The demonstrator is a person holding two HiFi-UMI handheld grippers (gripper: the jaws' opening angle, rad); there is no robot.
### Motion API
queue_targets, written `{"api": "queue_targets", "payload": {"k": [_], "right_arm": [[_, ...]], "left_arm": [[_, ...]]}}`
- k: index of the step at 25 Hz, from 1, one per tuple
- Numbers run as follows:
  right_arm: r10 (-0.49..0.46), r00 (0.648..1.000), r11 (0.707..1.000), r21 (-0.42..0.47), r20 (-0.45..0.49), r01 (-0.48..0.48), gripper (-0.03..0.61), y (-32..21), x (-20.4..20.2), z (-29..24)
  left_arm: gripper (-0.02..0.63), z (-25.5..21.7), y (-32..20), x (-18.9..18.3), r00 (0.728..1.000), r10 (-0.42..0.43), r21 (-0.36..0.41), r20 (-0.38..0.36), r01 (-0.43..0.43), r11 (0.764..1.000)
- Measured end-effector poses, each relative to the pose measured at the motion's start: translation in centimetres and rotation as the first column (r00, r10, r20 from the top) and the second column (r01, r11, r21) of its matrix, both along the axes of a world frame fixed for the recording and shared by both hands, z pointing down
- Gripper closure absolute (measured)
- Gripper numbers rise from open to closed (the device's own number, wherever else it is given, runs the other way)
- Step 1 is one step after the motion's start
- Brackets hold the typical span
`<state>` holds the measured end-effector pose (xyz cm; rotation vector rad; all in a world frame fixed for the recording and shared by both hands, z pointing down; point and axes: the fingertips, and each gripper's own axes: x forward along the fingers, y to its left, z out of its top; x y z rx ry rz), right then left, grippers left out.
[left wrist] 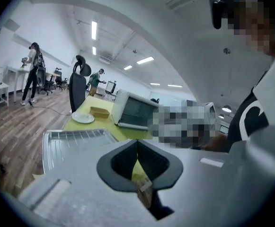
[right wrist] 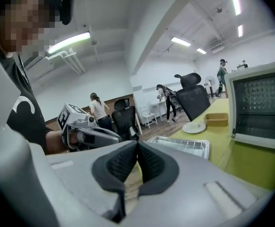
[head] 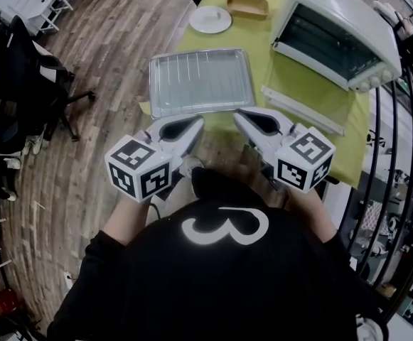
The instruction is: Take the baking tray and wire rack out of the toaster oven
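**Grippers held at the chest are empty; baking tray (head: pixel 203 110) perches at the edge**

Nearest the camera, just above the person's black shirt (head: pixel 220 283), the left gripper (head: pixel 197 124) and right gripper (head: pixel 240 118) hang side by side. Each one's fingers (left wrist: pixel 120 162) are clenched together with nothing between them.

Beyond them the baking tray lies on the green tabletop (head: pixel 291 84) with the wire rack (head: pixel 200 77) resting inside it. Both are well apart from the toaster oven (head: pixel 341 34), so the removal looks finished.

The main hazard is the tray's position. Its left side appears to reach past the tabletop's edge, over the wooden floor (head: pixel 106 55). A nudge from either gripper, or a tug on the cloth, could probably tip it off. The loose rack would then slide out with it.

A second risk is the oven door (head: pixel 302 109), which hangs open and flat toward the person. A low sweep of the right gripper might catch it and jolt the oven.

The white plate (head: pixel 210 19) and tan dish (head: pixel 247 4) sit farther back, seemingly out of harm's way.
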<state>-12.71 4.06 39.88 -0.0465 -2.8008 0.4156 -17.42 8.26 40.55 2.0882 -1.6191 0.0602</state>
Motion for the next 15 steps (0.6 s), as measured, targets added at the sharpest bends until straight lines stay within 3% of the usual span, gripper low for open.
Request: {"api": "queue_targets", "payload": {"k": [4, 8, 15], "right_arm": [[-0.03, 0.993, 0.997, 0.074, 0.113, 0.021, 0.575, 1.6, 1.2, -4.7], [-0.044, 0.986, 0.989, 0.147, 0.163, 0.02, 0.575, 2.9, 2.5, -7.6], [-0.054, 0.983, 0.985, 0.172, 0.176, 0.023, 0.576, 4.1, 3.8, -9.5]], "left_arm": [[0.603, -4.5, 0.8, 1.3, 1.0, 0.013, 0.117, -0.001, -0.013, 0.993], [0.603, -7.8, 1.7, 3.1, 0.999, 0.045, 0.195, 0.017, -0.047, 0.98], [0.603, -10.3, 2.5, 5.3, 0.99, 0.099, 0.217, 0.102, -0.119, 0.969]]}}
